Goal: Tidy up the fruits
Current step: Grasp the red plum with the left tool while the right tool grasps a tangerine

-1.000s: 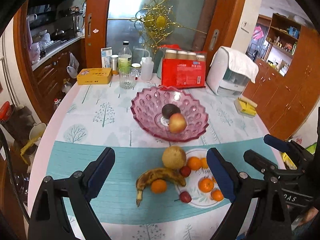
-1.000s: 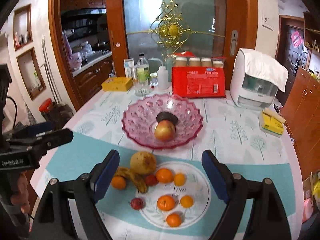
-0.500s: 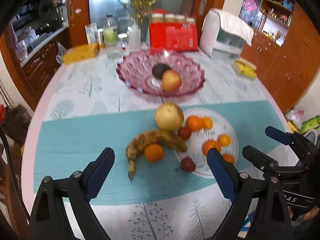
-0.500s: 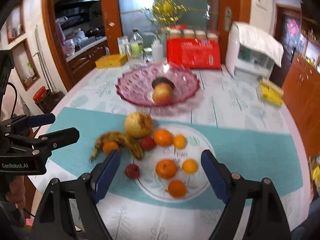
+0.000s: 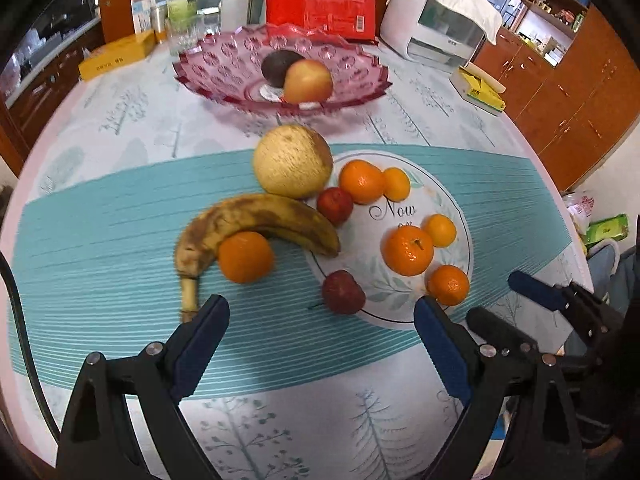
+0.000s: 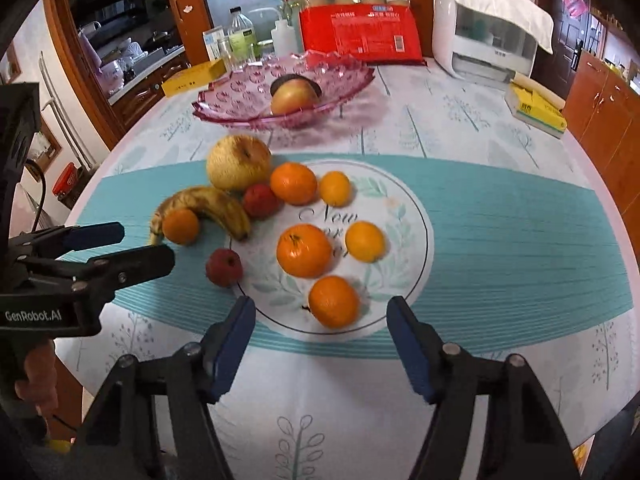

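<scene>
On the tablecloth lie a browned banana (image 5: 256, 220), an orange (image 5: 245, 257) tucked under it, a pale round fruit (image 5: 292, 162), two small red fruits (image 5: 343, 292) and several oranges (image 6: 303, 250). Behind them a pink glass bowl (image 5: 224, 68) holds an apple (image 5: 307, 81) and a dark avocado (image 5: 278, 65). My left gripper (image 5: 320, 312) hangs open just short of the nearer red fruit, holding nothing. My right gripper (image 6: 320, 312) is closing its jaws. The nearest orange (image 6: 334, 301) sits just ahead between its fingertips, with neither pad touching it.
Along the back of the round table stand a red package (image 6: 360, 32), bottles (image 6: 242, 40), a yellow box (image 5: 116, 56), a white appliance (image 6: 488, 40) and a yellow pack (image 6: 536, 110). Wooden cabinets (image 5: 580, 92) are to the right. The table edge runs close below both grippers.
Both grippers have come down toward the table and tipped further downward, so the fruit looks larger and nearer. The right gripper's jaws have narrowed; the left jaws keep their width.
</scene>
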A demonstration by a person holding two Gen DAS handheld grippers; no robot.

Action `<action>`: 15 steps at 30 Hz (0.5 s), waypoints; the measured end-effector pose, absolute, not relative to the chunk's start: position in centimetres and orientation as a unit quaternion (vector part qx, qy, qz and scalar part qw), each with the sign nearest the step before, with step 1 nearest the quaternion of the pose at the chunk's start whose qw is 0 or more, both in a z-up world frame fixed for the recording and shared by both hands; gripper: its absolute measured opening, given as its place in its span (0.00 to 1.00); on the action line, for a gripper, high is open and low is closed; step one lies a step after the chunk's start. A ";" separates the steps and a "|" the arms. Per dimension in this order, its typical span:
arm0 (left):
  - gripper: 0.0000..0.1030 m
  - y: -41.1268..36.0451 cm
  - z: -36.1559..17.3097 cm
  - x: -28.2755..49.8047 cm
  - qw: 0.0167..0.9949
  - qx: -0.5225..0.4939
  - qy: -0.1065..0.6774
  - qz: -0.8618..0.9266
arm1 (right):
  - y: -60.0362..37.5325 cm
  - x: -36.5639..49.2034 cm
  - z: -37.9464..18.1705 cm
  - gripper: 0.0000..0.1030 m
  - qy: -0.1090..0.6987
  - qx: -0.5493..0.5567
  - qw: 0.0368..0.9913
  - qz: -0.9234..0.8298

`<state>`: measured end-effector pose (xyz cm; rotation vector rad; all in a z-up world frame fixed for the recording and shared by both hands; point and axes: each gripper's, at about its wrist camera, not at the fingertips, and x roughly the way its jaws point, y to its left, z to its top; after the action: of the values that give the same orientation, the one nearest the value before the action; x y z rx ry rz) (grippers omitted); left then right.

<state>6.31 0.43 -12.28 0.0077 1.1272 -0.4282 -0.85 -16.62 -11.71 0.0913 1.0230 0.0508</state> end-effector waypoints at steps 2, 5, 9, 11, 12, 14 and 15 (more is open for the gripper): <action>0.90 0.2 -12.8 6.6 0.820 -0.004 0.536 -0.201 | -17.1 -0.8 -12.4 0.66 0.495 0.052 0.867 0.022; 0.90 -0.1 -13.5 6.8 0.819 -0.002 0.539 -0.196 | -17.6 -0.8 -13.2 0.63 0.499 0.059 0.864 0.021; 0.90 -0.5 -14.5 7.1 0.818 -0.001 0.544 -0.188 | -18.1 -0.6 -14.2 0.60 0.502 0.067 0.862 0.022; 0.85 -0.9 -15.0 7.2 0.809 0.000 0.555 -0.192 | -18.1 -0.5 -14.5 0.59 0.503 0.070 0.861 0.023; 0.84 -1.1 -15.2 7.3 0.807 0.003 0.559 -0.193 | -18.2 -0.4 -14.7 0.58 0.503 0.071 0.861 0.024; 0.78 -1.6 -15.7 7.5 0.805 0.010 0.561 -0.193 | -18.3 -0.3 -15.0 0.57 0.504 0.072 0.860 0.027; 0.76 -1.8 -15.9 7.6 0.803 0.013 0.563 -0.194 | -18.3 -0.2 -15.1 0.57 0.505 0.073 0.859 0.029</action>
<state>7.61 -1.84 -15.89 0.0280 1.2057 -0.4151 -0.21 -18.30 -15.12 0.1535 1.0608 0.0605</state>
